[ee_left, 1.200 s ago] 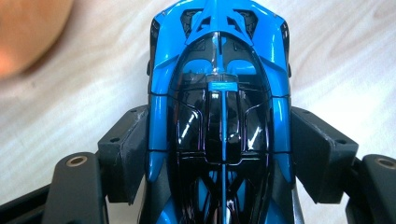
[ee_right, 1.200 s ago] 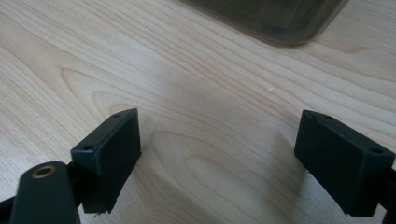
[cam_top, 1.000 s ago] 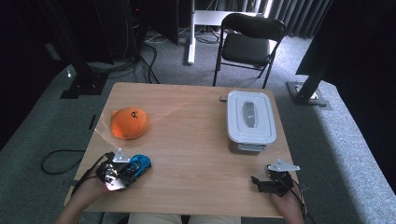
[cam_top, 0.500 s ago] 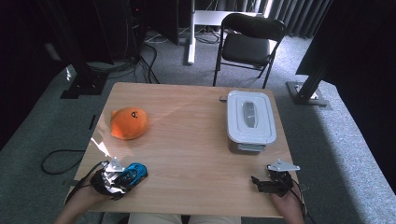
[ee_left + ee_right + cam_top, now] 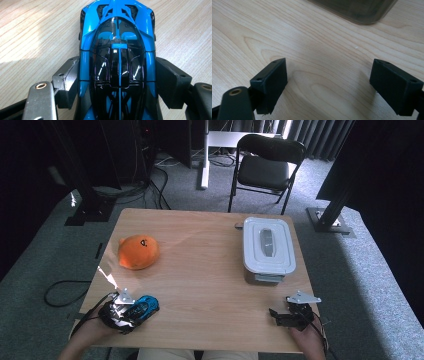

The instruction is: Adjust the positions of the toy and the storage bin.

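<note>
Both hands low; left gripper [image 5: 117,82] clasps toy car [image 5: 117,50].

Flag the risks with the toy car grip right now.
1. The left gripper clamps the blue toy car on its glossy, curved sides; most of the body sticks out past the pads, so it could pivot or slip when lifted.
2. The car sits close to the near-left edge of the table; a slip there might send it to the floor.
3. The white container has its lid on and the right gripper rests open, so putting the car inside would probably stall.
</note>
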